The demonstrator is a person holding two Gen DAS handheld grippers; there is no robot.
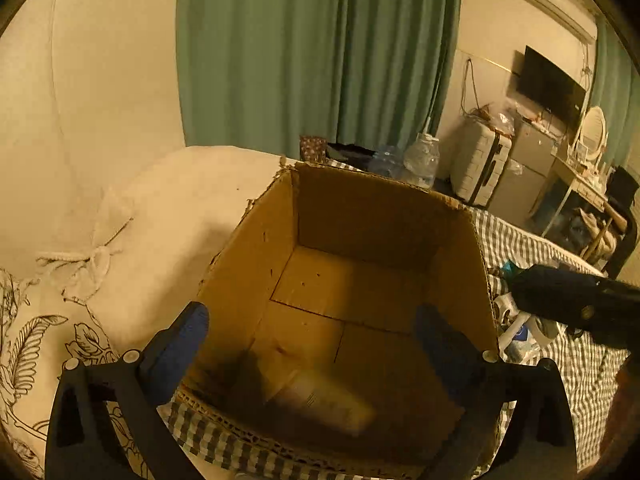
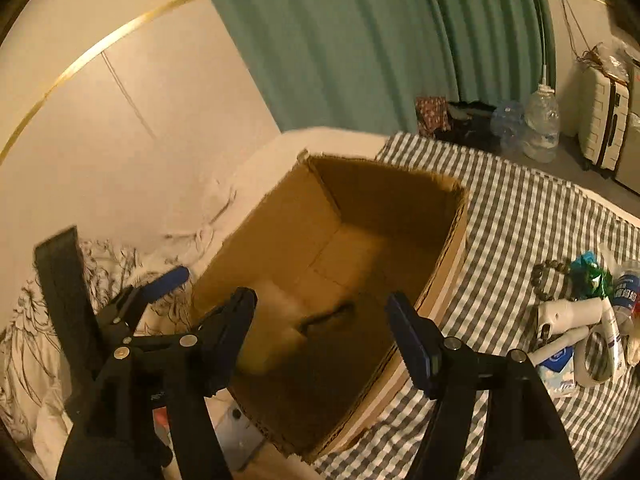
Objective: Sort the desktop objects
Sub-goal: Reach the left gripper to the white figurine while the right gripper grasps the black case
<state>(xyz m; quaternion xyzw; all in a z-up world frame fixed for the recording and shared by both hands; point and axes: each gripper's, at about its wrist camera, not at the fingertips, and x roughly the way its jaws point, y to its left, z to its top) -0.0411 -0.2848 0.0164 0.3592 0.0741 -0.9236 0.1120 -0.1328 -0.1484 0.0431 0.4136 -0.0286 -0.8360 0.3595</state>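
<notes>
An open cardboard box stands on a bed with a grey checked cover. My left gripper hangs over the box's near edge, its blue pads wide apart and nothing between them. A pale, blurred bottle lies on the box floor below it. My right gripper is open above the same box, also empty. Beneath it I see the pale bottle and a small dark thing that I cannot identify. A dark finger of the right gripper shows at the box's right.
Loose items lie on the cover right of the box: a bead bracelet, a green packet, a small bottle, a tape roll and a tissue pack. A white pillow lies to the left, green curtains behind.
</notes>
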